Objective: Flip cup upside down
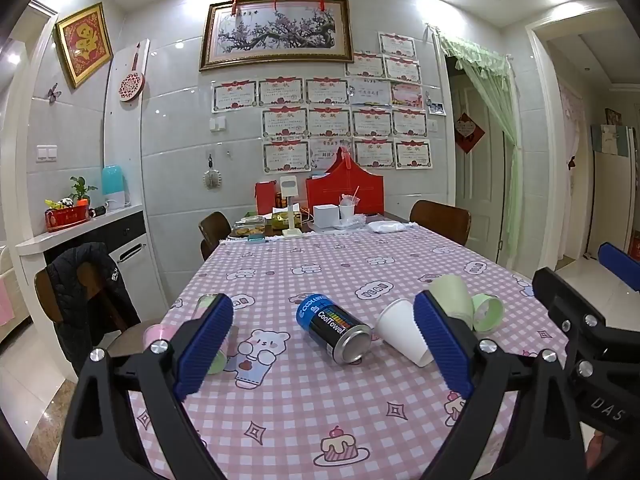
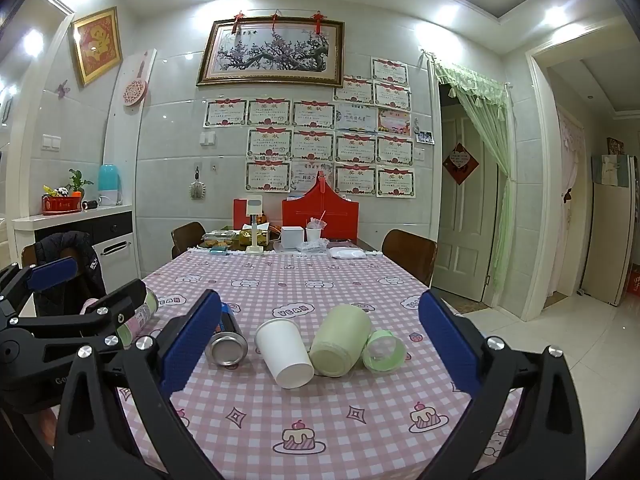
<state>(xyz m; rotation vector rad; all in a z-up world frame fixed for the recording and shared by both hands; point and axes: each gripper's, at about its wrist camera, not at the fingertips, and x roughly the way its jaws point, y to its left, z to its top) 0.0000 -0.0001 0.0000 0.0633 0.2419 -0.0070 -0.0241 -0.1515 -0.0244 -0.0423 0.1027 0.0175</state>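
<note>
Right wrist view: the white cup (image 2: 285,356) is lying on its side on the tablecloth (image 2: 340,420), base pointing toward the camera, mouth away. It is touching a pale green cup (image 2: 340,340) on its right, also lying on its side. A green ring-shaped lid (image 2: 384,350) is lying just beside that one. A can (image 2: 227,346) is lying to the left of the white cup, its metal end facing the camera.

The right gripper (image 2: 320,336) is hovering with its tongs spread wide apart — nothing is between them. The left gripper (image 1: 324,344) is likewise standing open over the can, holding nothing. At the far left, a pink-and-green cup (image 2: 138,316) is lying near the table edge, partly hidden behind the left gripper's frame.
</note>
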